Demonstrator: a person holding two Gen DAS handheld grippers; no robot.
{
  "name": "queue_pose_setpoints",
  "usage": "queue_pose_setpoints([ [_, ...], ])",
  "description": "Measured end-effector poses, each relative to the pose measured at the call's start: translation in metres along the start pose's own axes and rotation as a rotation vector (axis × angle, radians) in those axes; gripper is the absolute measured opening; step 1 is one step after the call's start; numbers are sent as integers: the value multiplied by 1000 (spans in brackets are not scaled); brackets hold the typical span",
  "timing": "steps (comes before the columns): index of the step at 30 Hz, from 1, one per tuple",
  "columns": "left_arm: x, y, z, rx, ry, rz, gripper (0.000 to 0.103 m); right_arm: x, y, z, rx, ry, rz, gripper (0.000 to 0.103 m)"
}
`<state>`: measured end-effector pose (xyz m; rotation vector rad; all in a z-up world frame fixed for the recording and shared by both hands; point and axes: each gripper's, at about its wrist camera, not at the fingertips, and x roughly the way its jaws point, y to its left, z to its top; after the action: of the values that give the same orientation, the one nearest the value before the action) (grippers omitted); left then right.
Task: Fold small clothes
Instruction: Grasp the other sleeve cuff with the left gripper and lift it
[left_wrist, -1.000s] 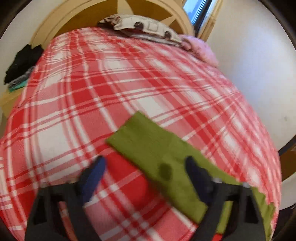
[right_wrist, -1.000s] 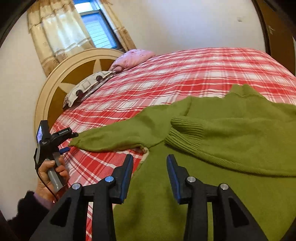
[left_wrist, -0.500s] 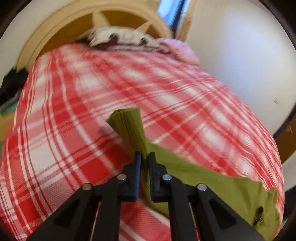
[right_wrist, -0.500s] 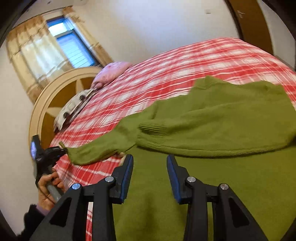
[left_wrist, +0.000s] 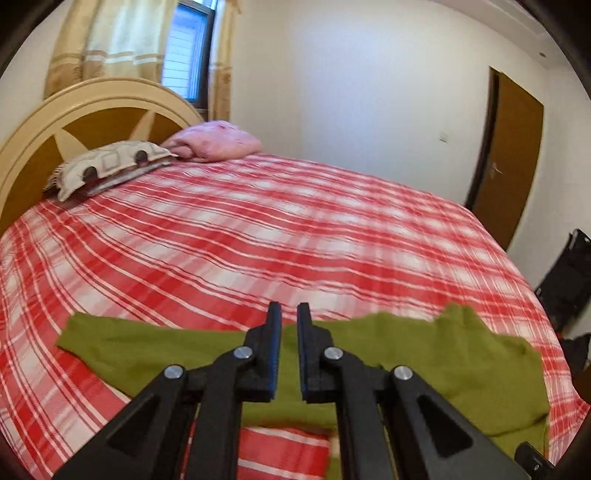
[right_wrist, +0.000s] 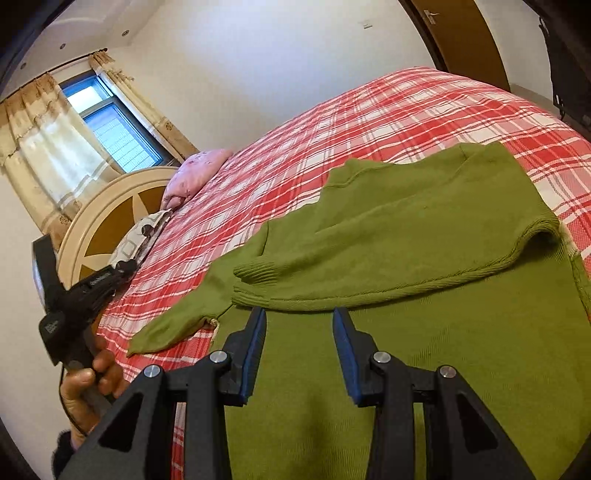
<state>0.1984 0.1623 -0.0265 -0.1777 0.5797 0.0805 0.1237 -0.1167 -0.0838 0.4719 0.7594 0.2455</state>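
Soft daylight enters through the window (left_wrist: 190, 51) at upper left, brightest behind the curtain (right_wrist: 48, 155). Both fisheye views bend strongly toward dark vignetted corners. Slight blur softens the lower edges.

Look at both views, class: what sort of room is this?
Most likely a bedroom: a large bed under a red plaid cover, pillows against a round wooden headboard, and a curtained window.

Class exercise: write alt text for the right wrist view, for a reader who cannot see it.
A green sweater lies partly folded on a red plaid bed, one sleeve stretched left. The open right gripper hovers above it; the left gripper is at the left edge.
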Motion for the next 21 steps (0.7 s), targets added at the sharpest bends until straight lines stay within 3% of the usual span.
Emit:
queue_pose_setpoints([
  [3,5,20,-7,-84,50,14,25,-6,-1,-3,-10,-11,17,39],
  [4,6,34,-10,-126,61,42,47,-8,-1,-3,-10,-18,22,39],
  [5,6,59,-13,-180,64,118,63,-9,-2,-4,-4,-20,27,40],
  [6,4,78,-17,-217,60,187,91,-8,-3,-4,8,-19,33,47],
  [7,2,97,-21,-262,49,259,102,-7,-4,-5,22,-18,42,56],
  [9,-3,137,-27,-356,30,367,102,-3,-5,-7,47,-12,58,58],
  [11,1,171,-29,-444,55,419,102,6,-2,-12,54,23,63,58],
  [14,36,203,-33,-521,216,447,98,12,5,-18,55,52,80,58],
  [16,56,217,-39,-582,278,432,85,11,10,-20,33,54,79,58],
  [18,73,226,-41,-622,289,406,69,8,15,-21,7,45,67,58],
  [21,83,215,-33,-556,245,396,26,6,18,-21,4,41,63,58],
])
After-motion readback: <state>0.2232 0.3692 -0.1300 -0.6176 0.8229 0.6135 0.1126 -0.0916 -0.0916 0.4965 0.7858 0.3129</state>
